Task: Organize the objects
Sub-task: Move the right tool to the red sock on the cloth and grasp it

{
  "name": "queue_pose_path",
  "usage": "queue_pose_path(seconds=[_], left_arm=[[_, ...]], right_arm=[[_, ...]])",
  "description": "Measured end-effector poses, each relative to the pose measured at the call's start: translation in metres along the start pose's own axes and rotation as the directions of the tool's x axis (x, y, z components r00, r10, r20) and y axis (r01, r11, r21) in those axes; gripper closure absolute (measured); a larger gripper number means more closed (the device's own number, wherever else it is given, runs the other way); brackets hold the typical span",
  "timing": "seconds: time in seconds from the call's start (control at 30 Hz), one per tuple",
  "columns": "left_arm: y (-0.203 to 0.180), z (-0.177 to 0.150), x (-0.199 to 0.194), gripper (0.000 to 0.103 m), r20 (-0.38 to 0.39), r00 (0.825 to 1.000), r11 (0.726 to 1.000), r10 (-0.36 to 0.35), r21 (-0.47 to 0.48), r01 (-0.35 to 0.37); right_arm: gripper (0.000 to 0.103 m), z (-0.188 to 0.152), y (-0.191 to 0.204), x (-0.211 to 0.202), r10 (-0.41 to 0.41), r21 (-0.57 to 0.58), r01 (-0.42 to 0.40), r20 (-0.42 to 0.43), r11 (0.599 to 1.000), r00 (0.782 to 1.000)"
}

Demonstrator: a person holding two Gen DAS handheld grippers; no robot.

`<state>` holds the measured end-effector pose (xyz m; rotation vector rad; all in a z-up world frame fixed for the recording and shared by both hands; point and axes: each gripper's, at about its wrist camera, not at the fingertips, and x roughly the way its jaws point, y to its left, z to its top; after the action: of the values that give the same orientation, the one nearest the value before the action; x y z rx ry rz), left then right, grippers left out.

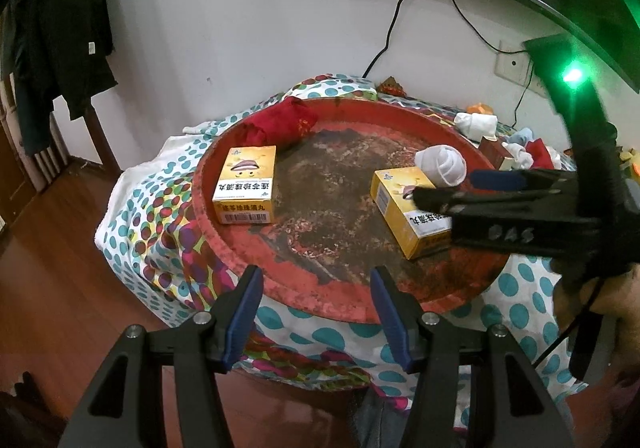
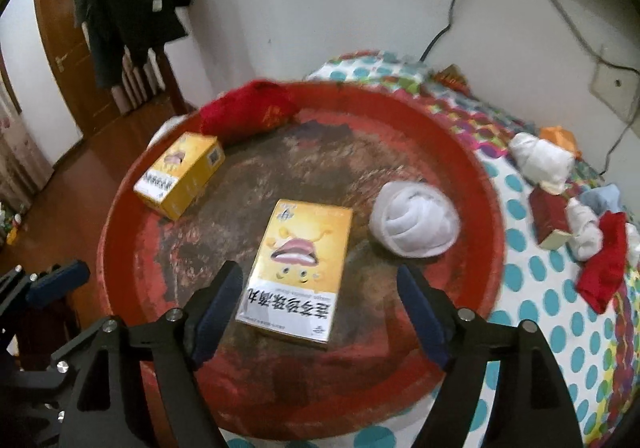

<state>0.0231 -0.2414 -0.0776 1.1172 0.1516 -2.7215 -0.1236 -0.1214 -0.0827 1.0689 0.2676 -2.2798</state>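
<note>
A round red tray [image 1: 224,248] [image 2: 472,152] lies on a dotted cloth. In it are two yellow boxes, one at the left [image 1: 246,184] [image 2: 180,172] and one nearer the right [image 1: 404,220] [image 2: 298,268], a rolled white sock [image 1: 440,164] [image 2: 414,224] and a red cloth bundle [image 1: 280,120] [image 2: 248,110]. My left gripper [image 1: 316,280] is open and empty above the tray's near rim. My right gripper [image 2: 320,280] is open, its jaws spread to either side of the near yellow box and above it; it also shows in the left wrist view [image 1: 444,192].
More white, red and blue socks [image 2: 588,232] and a small dark red box [image 2: 550,220] lie on the dotted cloth [image 2: 532,312] to the right of the tray. A wall with cables stands behind. Wooden floor [image 1: 52,288] lies to the left.
</note>
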Motion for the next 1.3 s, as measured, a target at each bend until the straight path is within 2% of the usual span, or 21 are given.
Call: queue_pose_path(seconds=[0.13,0.3,0.43,0.53,0.63,0.77,1.1,1.17,1.3], left_arm=[[-0.004,-0.001,0.0,0.046,0.002,1.0,1.0,0.008,0.019,-0.008],[-0.007,-0.002,0.001,0.046,-0.008,1.0,1.0,-0.001,0.028,0.001],[-0.011,-0.003,0.002,0.046,-0.011,1.0,0.999,0.01,0.051,-0.01],[-0.014,-0.005,0.003,0.046,-0.019,1.0,0.998,0.012,0.057,-0.011],[-0.018,-0.006,0.002,0.046,-0.013,1.0,0.997,0.017,0.072,-0.016],[-0.02,-0.006,0.002,0.046,0.002,0.999,0.993,0.045,0.11,-0.045],[-0.021,-0.007,0.004,0.046,0.014,0.999,0.991,0.051,0.119,-0.053],[-0.022,-0.007,0.004,0.046,0.018,0.998,0.991,0.056,0.124,-0.058],[-0.022,-0.007,0.004,0.046,0.014,0.998,0.99,0.058,0.129,-0.059]], right_arm=[[0.025,-0.003,-0.027,-0.017,-0.022,0.065,0.02,0.031,0.998,0.999],[0.024,-0.012,-0.075,-0.03,-0.113,0.118,0.111,0.014,0.987,0.993],[0.024,-0.024,-0.12,-0.041,-0.198,0.185,0.193,0.005,0.964,0.98],[0.024,-0.029,-0.16,-0.046,-0.247,0.278,0.239,-0.007,0.93,0.969],[0.024,-0.033,-0.201,-0.052,-0.302,0.379,0.284,-0.012,0.881,0.953],[0.024,-0.037,-0.237,-0.052,-0.349,0.46,0.316,-0.014,0.83,0.937],[0.026,-0.022,-0.283,-0.019,-0.336,0.575,0.28,-0.01,0.769,0.942],[0.027,-0.02,-0.292,-0.009,-0.316,0.597,0.263,-0.018,0.758,0.949],[0.034,-0.022,-0.298,0.005,-0.304,0.594,0.258,-0.023,0.762,0.952]])
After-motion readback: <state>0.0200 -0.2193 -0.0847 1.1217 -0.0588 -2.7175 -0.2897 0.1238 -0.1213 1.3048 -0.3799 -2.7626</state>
